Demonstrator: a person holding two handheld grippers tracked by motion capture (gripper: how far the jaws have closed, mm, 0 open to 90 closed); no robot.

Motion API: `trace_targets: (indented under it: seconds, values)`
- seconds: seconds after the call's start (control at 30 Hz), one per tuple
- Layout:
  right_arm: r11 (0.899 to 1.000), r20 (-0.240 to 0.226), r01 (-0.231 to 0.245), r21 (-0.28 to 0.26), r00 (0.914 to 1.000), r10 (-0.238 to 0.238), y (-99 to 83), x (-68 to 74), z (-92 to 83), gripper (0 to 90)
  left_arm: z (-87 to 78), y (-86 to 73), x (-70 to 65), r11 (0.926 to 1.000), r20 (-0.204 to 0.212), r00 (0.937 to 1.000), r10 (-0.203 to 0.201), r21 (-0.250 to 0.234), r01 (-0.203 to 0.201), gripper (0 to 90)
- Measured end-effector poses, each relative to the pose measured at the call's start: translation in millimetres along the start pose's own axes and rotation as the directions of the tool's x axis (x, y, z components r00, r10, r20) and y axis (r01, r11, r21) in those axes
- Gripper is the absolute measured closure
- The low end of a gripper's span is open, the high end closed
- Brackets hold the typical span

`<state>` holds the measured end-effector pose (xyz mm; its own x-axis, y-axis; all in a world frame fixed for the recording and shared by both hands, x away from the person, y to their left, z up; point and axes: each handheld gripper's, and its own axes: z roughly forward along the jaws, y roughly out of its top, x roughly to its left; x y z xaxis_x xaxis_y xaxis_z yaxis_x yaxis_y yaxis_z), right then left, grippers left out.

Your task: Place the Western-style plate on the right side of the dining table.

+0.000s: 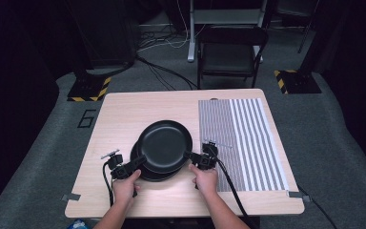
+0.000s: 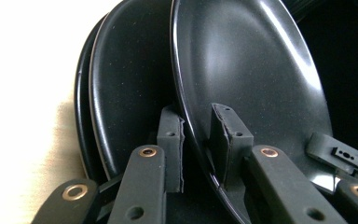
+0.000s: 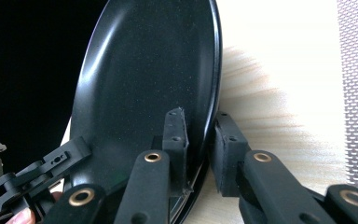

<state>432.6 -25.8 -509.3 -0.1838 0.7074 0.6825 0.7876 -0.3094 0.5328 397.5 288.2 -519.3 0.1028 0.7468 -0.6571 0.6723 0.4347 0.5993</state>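
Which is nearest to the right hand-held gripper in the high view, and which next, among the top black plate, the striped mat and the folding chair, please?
1. Top black plate: its rim sits between the right hand-held gripper jaws, on the gripper's left.
2. Striped mat: just to its right on the table.
3. Folding chair: beyond the table's far edge.

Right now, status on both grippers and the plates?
Left gripper and right gripper both clamped on top plate rim, opposite sides. Lower plates stacked beneath. Striped mat alongside, nothing blocking.

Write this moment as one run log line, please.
left gripper: shut on top plate rim | right gripper: shut on opposite rim | lower plates: stacked underneath | table
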Motion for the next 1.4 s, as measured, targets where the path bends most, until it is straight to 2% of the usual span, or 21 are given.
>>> trace_targets:
  seconds: [0.07,0.17,0.2,0.27,0.33,0.5,0.63,1.03,1.4]
  values:
    - [1.0,-0.004,-0.005,0.001,1.0,0.005,0.3,-0.1,-0.6,77.6,-0.9,0.3,-1.4,0.9999,0.001,0.9999,0.013,-0.004,-0.013,74.4]
    - [1.0,-0.008,-0.007,-0.002,0.9999,0.007,0.9,0.2,-1.4,77.9,-1.8,0.7,-1.6,0.9999,0.004,0.9999,0.01,-0.008,-0.009,74.2]
    - [1.0,-0.027,-0.012,-0.003,0.9996,0.011,2.1,1.9,-2.7,78.4,-4.5,2.1,-0.2,0.9998,0.008,0.9999,0.007,-0.02,-0.007,74.3]
    - [1.0,-0.03,0.014,-0.002,0.9994,-0.014,2.7,6.8,-2.6,78.4,-8.0,4.1,0.3,0.9995,0.01,0.9999,0.006,-0.03,-0.006,74.4]
    - [1.0,-0.036,0.004,0.002,0.9993,-0.004,3.7,9.4,-0.8,78.5,-11.7,6.4,0.4,0.9992,0.007,1.0,0.007,-0.04,-0.007,74.5]
    - [1.0,-0.049,0.013,0.008,0.9987,-0.013,5.0,17.4,1.3,78.5,-18.6,9.1,2.2,0.9985,0.008,1.0,0.003,-0.054,-0.003,74.5]
    - [1.0,-0.055,0.013,0.017,0.9984,-0.012,6.5,20.6,2.0,78.4,-22.2,11.9,2.0,0.9987,0.006,0.9999,0.011,-0.051,-0.011,74.5]
    - [1.0,-0.087,0.022,0.005,0.996,-0.022,15.5,29.6,-6.0,78.3,-28.6,23.5,-9.3,0.996,0.017,0.999,0.042,-0.08,-0.041,74.5]
    - [0.999,-0.083,0.03,-0.013,0.9961,-0.031,22.9,32.6,-18.4,78.3,-28.1,27.7,-21.2,0.9949,0.037,0.9976,0.059,-0.084,-0.056,74.5]
